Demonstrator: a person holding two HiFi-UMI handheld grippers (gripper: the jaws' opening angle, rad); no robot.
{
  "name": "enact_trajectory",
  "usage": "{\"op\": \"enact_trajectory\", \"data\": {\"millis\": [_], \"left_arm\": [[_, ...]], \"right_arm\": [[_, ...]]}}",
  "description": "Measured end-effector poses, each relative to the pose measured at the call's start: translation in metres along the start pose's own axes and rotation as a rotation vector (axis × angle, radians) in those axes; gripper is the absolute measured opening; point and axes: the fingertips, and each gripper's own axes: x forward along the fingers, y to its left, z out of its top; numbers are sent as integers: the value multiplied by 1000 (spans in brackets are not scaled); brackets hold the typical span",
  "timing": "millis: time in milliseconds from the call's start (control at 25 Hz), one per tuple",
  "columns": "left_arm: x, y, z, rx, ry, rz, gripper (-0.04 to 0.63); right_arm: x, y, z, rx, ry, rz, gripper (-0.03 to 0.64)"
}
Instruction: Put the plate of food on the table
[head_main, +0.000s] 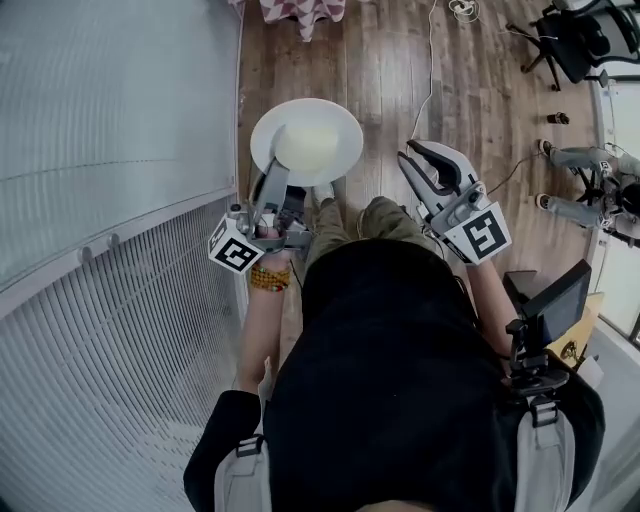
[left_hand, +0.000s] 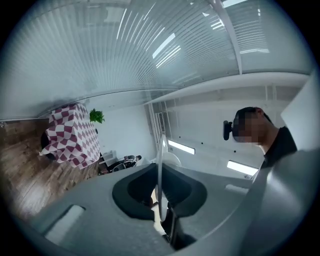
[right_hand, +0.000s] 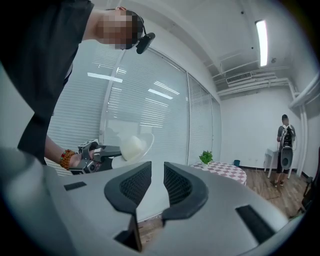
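Observation:
A white plate carrying a pale mound of food is held level over the wooden floor. My left gripper is shut on its near rim. In the left gripper view the plate shows edge-on between the dark pads of the gripper. My right gripper hangs to the plate's right, apart from it, jaws a narrow gap apart with nothing between them. The right gripper view looks past that gripper at the plate, the food and the left gripper. A table with a red-and-white checked cloth stands farther off.
A wall of window blinds runs close along my left. The checked table lies ahead, with a potted plant on it. An office chair and equipment stand at the right. Another person stands at the far wall.

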Motion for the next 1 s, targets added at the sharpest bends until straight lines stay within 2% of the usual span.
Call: {"op": "enact_trajectory", "data": {"millis": [160, 400, 520, 720, 1000], "left_arm": [[4, 18, 6, -24, 0, 4, 22], [16, 43, 9, -35, 7, 68, 23], [37, 77, 15, -43, -11, 107, 23], [58, 147, 28, -60, -122, 126, 23], [174, 221, 64, -83, -167, 152, 23]], "right_arm": [[13, -9, -8, 17, 17, -10, 83], [33, -41, -9, 43, -17, -37, 83], [63, -80, -24, 67, -30, -21, 82], [124, -132, -66, 47, -60, 31, 81], [193, -253, -72, 66, -68, 57, 81]]}}
